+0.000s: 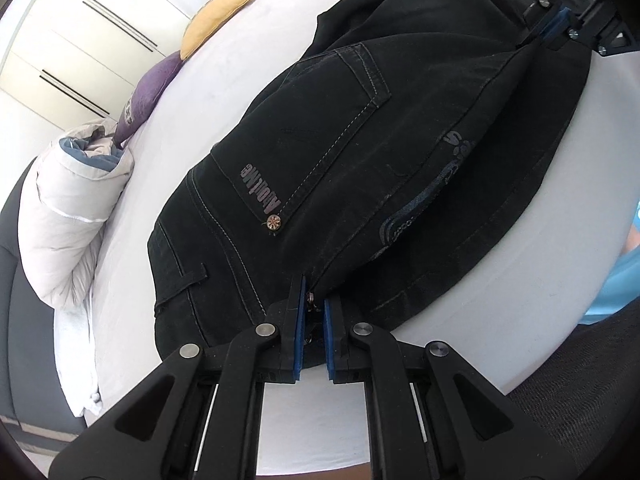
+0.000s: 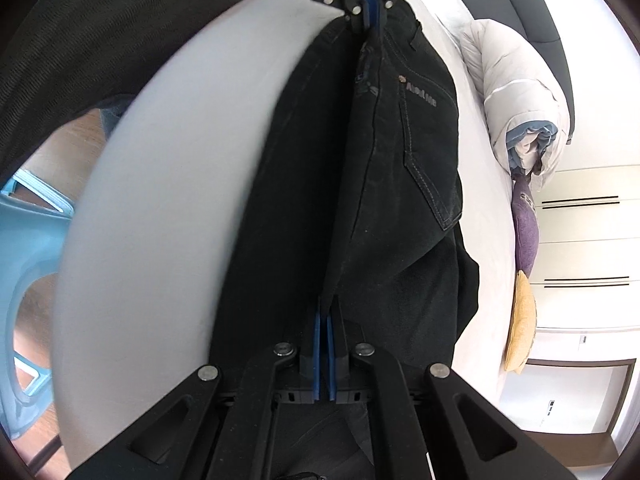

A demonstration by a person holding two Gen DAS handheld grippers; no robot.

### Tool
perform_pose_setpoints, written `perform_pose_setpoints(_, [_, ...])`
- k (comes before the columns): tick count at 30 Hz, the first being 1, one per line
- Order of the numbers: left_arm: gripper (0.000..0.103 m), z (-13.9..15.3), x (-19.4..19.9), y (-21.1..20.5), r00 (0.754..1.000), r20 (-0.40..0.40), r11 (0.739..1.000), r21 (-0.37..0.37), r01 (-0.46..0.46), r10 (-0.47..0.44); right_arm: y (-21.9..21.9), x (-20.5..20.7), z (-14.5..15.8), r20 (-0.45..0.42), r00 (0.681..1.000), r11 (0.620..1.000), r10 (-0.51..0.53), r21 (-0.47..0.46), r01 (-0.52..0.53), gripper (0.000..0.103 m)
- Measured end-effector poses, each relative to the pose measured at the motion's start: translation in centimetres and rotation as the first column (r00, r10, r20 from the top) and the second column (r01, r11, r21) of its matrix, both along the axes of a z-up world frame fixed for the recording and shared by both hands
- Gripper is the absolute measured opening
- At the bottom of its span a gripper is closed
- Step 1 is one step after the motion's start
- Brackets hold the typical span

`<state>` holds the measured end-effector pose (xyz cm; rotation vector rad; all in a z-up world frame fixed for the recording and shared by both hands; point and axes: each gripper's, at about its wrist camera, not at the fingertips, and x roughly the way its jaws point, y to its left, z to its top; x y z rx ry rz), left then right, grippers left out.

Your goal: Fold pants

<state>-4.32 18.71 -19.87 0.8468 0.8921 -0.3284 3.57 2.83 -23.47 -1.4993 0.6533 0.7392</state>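
Left tool (image 1: 311, 312), its blue pads closed on the waistband of the black pants (image 1: 360, 152) near the fly button, grips one end of a raised fold; right tool (image 2: 325, 320), pads pressed narrowly together on dark denim, grips the other end, further down the garment. Each tool also appears at the far end of the other's view, showing that the fabric is stretched taut between them as a ridge. The pants lie on the white bed (image 1: 208, 92), the seat uppermost, with a back pocket (image 1: 320, 136) bearing grey lettering and a metal rivet; the lower layer spreads flat beneath the lifted half toward the near edge of the mattress. Judged from this, the lengthwise fold of one leg over the other is in progress and not yet laid down. Risks: the heavy denim may slip from the narrow pads if the two tools move apart or at unequal speed; uneven lowering would leave the upper layer skewed, with seams and waistband misaligned; dragging the ridge sideways could pull the under layer into wrinkles or off the bed edge. Beyond the pants, a rolled white duvet (image 1: 68, 216), a purple cushion (image 1: 150, 92) and a yellow cushion (image 1: 216, 20) lie along the far side, with pale wardrobe doors (image 1: 80, 40) behind.
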Motion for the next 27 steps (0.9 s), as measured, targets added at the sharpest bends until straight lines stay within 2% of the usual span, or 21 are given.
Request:
perform_pose_setpoints(2, [0.007,-0.1,-0.4,0.4,1.000,-0.002,1.000,-0.002,-0.012,0.012,0.4,-0.5,0.4,0.002,1.000,1.000,0.005,0.007,-0.005,0.003])
perform_pose_setpoints(4, [0.007,0.1,2.0,1.5,1.000,-0.007,1.000,-0.004,-0.020,0.020,1.0,-0.9,0.2,-0.003,1.000,1.000,0.016,0.006,-0.016,0.003])
perform_pose_setpoints(8, [0.007,0.0,2.3,2.2,0.999,-0.019,1.000,0.003,-0.029,0.029,1.9,-1.9,-0.7,-0.001,0.999,0.999,0.039,-0.015,-0.039,0.003])
perform_pose_setpoints(10, [0.007,0.1,4.1,2.5,0.999,-0.033,0.999,-0.003,-0.043,0.043,2.4,-2.2,-0.9,-0.004,1.000,1.000,0.030,-0.009,-0.030,0.003])
perform_pose_setpoints(17, [0.012,0.4,4.6,3.1,0.996,-0.037,0.996,-0.037,-0.077,0.075,2.9,-3.1,-1.6,0.003,1.000,1.000,0.011,-0.004,-0.011,0.004])
perform_pose_setpoints(20, [0.015,1.8,4.3,3.6,0.992,-0.068,0.992,-0.062,-0.109,0.104,2.9,-4.2,-2.3,0.029,1.000,1.000,0.002,-0.013,-0.002,0.005])
perform_pose_setpoints(24, [0.015,5.3,3.6,3.9,0.989,-0.046,0.984,-0.111,-0.142,0.137,2.8,-4.8,-2.7,0.064,0.998,1.000,-0.018,0.003,0.018,0.007])
perform_pose_setpoints(27, [0.015,8.1,4.7,3.0,0.981,-0.009,0.957,-0.216,-0.193,0.196,3.0,-5.1,-3.2,0.098,0.995,1.000,-0.026,-0.004,0.026,0.007])
